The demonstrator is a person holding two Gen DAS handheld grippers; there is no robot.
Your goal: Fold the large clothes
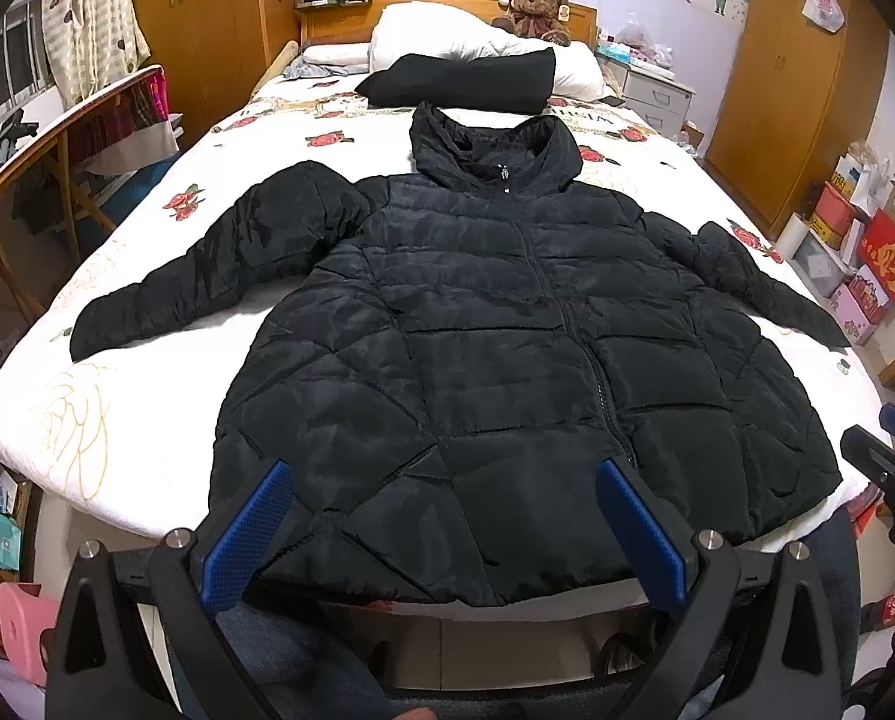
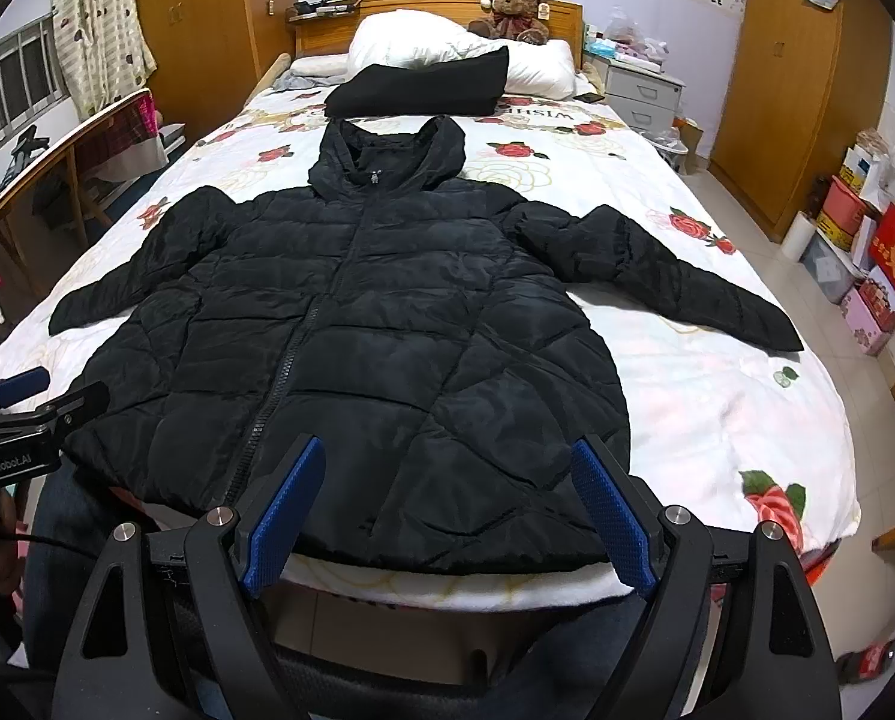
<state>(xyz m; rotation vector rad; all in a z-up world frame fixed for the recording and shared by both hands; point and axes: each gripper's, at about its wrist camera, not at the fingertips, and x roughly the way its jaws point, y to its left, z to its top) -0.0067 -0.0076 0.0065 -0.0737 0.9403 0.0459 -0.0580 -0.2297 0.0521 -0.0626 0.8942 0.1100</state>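
Note:
A black quilted hooded jacket (image 1: 483, 348) lies flat and zipped on the bed, front up, both sleeves spread outward, hood toward the headboard. It also shows in the right wrist view (image 2: 351, 330). My left gripper (image 1: 444, 531) is open and empty, its blue pads just above the jacket's hem at the foot of the bed. My right gripper (image 2: 447, 516) is open and empty, also at the hem, to the right of the left gripper. The right gripper shows at the right edge of the left wrist view (image 1: 894, 468), and the left gripper at the left edge of the right wrist view (image 2: 39, 396).
The bed has a white quilt with red roses (image 1: 117, 420). A folded black garment (image 1: 465, 81), a white pillow (image 1: 447, 30) and a teddy bear (image 1: 534, 12) sit near the headboard. A wooden table (image 1: 45, 138) stands left; boxes (image 1: 867, 252) and wardrobes stand right.

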